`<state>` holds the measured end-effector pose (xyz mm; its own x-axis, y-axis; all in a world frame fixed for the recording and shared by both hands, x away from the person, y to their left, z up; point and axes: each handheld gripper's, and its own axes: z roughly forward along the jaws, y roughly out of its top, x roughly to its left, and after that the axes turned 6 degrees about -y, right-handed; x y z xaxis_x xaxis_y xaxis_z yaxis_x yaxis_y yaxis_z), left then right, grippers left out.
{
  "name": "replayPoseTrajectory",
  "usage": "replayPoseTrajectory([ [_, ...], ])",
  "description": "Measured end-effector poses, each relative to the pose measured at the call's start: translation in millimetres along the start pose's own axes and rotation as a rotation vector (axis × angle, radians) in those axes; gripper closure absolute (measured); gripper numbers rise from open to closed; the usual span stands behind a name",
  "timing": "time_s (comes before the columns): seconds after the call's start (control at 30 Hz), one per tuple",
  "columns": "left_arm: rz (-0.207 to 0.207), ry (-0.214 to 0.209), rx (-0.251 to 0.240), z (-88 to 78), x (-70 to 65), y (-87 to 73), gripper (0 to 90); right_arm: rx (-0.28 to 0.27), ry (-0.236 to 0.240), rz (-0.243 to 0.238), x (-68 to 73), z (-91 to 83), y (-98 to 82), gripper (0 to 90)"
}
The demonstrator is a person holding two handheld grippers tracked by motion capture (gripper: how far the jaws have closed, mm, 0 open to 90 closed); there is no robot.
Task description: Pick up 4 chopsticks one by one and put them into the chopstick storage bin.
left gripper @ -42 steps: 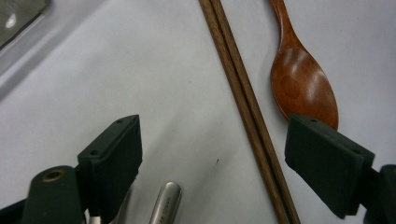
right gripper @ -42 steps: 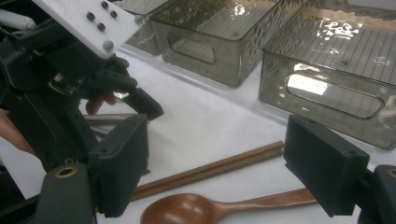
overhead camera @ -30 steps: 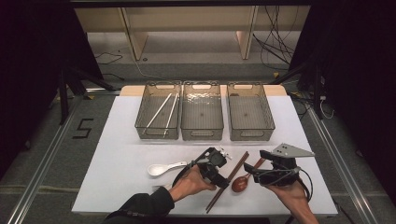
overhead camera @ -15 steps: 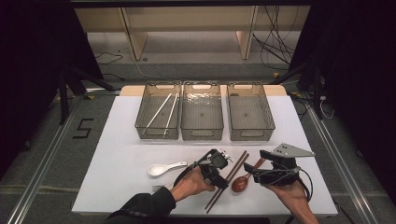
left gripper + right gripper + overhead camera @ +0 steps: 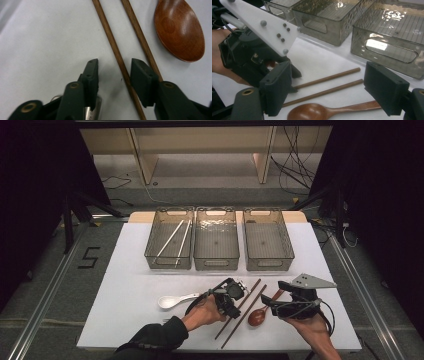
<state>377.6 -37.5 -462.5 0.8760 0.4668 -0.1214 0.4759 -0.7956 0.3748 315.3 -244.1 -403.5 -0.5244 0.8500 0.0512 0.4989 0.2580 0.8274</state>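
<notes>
On the white counter (image 5: 125, 285), the left tool (image 5: 113, 72) has just been closing around one thin brown wooden chopstick (image 5: 112, 45), pads not touching it. Beside it lies its twin (image 5: 140, 37). The right tool (image 5: 329, 87) hangs spread above a reddish-brown wooden spoon (image 5: 324, 111).

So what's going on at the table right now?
A person is working with a gripper in each hand in front of three clear bins. The left gripper is down over the pair of brown chopsticks; its jaws have just been closing, one stick lies between them and the pads do not press on it yet. The right gripper hangs open above the brown wooden spoon. A white spoon lies on the table and two white chopsticks are in the left bin.
</notes>
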Motion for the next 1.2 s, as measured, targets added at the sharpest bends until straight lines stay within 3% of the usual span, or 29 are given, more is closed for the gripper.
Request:
replayPoseTrajectory([
  [0.23,-0.001,-0.012,0.041,-0.8,4.6,4.9,76.3,0.000,0.000,-0.001,0.0,0.2,-0.1,23.5],
  [0.57,-0.046,-0.038,0.049,-1.5,9.7,6.9,78.9,0.000,0.000,-0.001,-0.1,-0.1,-0.1,23.5],
  [0.77,-0.052,-0.034,0.053,-1.2,9.2,7.2,78.6,0.000,0.000,-0.001,0.0,0.1,-0.1,23.6],
  [0.87,-0.047,-0.041,0.068,-0.7,8.9,8.6,75.9,0.001,0.000,-0.002,0.1,0.2,-0.1,23.6],
  [1.03,-0.013,-0.013,0.088,0.1,4.9,10.6,77.0,0.001,0.000,-0.002,0.0,0.1,-0.1,23.6],
  [1.2,-0.024,-0.020,0.091,-0.2,6.7,11.7,80.6,0.002,-0.001,-0.002,0.2,0.3,-0.2,23.7],
])
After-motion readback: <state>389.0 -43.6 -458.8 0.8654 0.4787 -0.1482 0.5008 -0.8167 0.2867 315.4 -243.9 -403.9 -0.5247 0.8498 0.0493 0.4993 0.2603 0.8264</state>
